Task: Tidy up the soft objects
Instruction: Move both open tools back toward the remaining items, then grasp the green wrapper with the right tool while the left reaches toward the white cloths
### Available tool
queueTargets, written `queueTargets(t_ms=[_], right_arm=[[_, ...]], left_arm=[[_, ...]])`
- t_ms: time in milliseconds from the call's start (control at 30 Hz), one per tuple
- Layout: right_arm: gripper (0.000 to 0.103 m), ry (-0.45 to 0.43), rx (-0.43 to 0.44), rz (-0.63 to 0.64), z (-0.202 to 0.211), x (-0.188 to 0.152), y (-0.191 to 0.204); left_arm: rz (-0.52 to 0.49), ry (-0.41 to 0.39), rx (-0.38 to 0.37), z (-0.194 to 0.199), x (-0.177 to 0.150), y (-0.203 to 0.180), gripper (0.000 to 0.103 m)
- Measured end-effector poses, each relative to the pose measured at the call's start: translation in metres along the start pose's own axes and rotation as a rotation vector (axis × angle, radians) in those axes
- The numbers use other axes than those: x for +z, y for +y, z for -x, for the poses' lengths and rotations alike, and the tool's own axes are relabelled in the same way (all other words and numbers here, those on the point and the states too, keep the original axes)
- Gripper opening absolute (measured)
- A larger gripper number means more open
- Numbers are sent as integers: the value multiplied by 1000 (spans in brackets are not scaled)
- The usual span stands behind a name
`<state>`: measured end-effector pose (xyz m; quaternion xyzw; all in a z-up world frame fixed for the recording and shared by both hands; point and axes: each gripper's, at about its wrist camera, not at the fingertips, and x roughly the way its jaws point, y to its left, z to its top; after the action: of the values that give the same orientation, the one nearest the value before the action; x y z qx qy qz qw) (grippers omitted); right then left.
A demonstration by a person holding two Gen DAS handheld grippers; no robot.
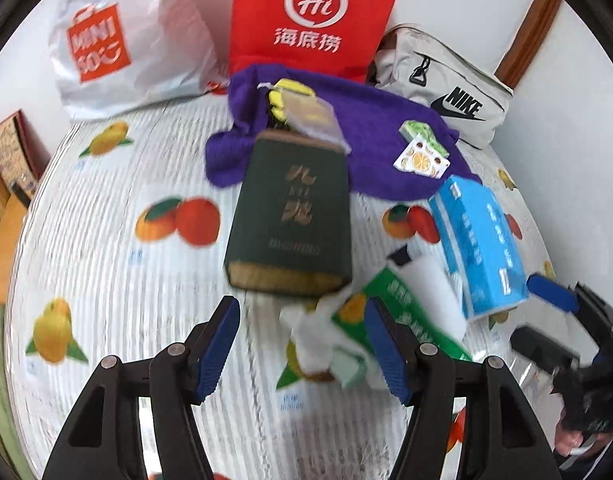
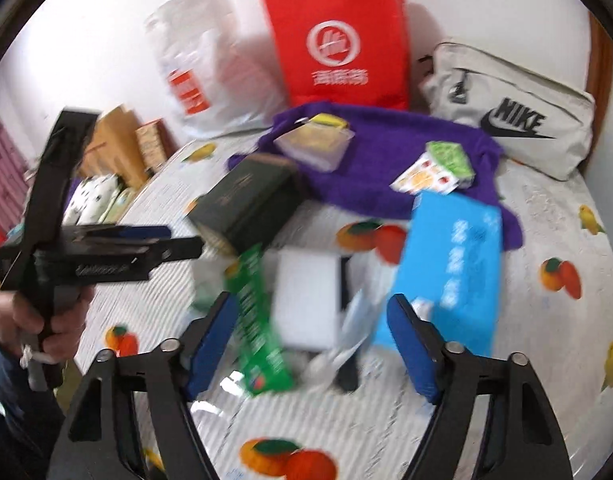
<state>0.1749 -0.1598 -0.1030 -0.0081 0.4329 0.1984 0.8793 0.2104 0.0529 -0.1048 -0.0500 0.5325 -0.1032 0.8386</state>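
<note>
Purple towel (image 1: 390, 136): soft cloth spread at the far side of the bed, well ahead of both grippers, its near edge beside the blue tissue pack (image 1: 482, 248).
Items on the towel: a clear plastic box (image 1: 314, 120) over a yellow object, and a small card pack printed with fruit (image 1: 422, 156).
Green-and-white pack (image 1: 402, 312): soft packet lying just ahead of the left gripper's right finger, with a white block (image 1: 430, 284) touching it.
Left gripper (image 1: 302, 352): jaws spread wide, nothing between them; crumpled white material lies on the bed in the gap.
Right gripper (image 2: 312, 344): jaws spread wide and empty; the white block and green pack appear between the fingers, the blue tissue pack just past the right finger.
Dark green box (image 1: 290, 220): stands ahead of the left gripper, its far end on the towel's edge; gold Chinese characters, blurred.
Writing: "MINISO" on the white plastic bag (image 1: 118, 40); "Hi" with Chinese characters on the red bag (image 1: 310, 16); "NIKE" on the beige pouch (image 1: 446, 92).
Surface: white ribbed bedcover (image 1: 118, 280) printed with oranges and lemons.
Room: white wall behind the bags; a brown wooden strip at far right; cardboard boxes (image 2: 122, 140) beside the bed at left.
</note>
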Motion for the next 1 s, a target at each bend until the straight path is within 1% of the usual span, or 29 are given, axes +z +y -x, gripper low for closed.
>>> queueTargets(t_ms=[33,100,167,233,300,333,367,400,500,533,600,700,867,933,967,1000], right_arm=[[72,6,10,16,-3,-7,6],[66,28,20,33,-12,-19,14],[49,57,36,38,-24,-28,19],[47,90,49,37,-36,-35,21],[45,83,44,33,-41,-38,23],[37,76,45,31,-42,-39,23],[24,67,51,29,-43,-39,23],[18,62,53,33,-43,-39,24],[16,49,48,63,-39,-42,28],[13,49,59,77,-36,-44,31],[13,61,86,109,-32,-46,37],[14,62,98,144,-30,-46,49],[14,87,116,147,-46,-40,60],[14,86,101,142,-53,-37,62],[7,79,92,143,-55,-35,62],[4,67,76,149,-54,-34,62]], left_arm=[[7,1,-2,0,-4,2,63],[21,0,4,2,-15,6,63],[31,-1,9,4,-22,11,63],[40,2,11,5,-31,16,63],[41,7,24,6,-39,19,63],[50,8,28,7,-42,20,63],[55,9,28,7,-44,22,63],[58,10,27,7,-47,23,63],[70,9,27,7,-51,27,63],[76,8,23,6,-52,28,63],[87,9,13,5,-53,30,63],[81,8,4,4,-54,30,63],[82,8,-6,5,-55,32,63],[87,8,-11,5,-56,34,63],[89,6,-16,5,-56,34,63],[86,7,-20,5,-56,34,63]])
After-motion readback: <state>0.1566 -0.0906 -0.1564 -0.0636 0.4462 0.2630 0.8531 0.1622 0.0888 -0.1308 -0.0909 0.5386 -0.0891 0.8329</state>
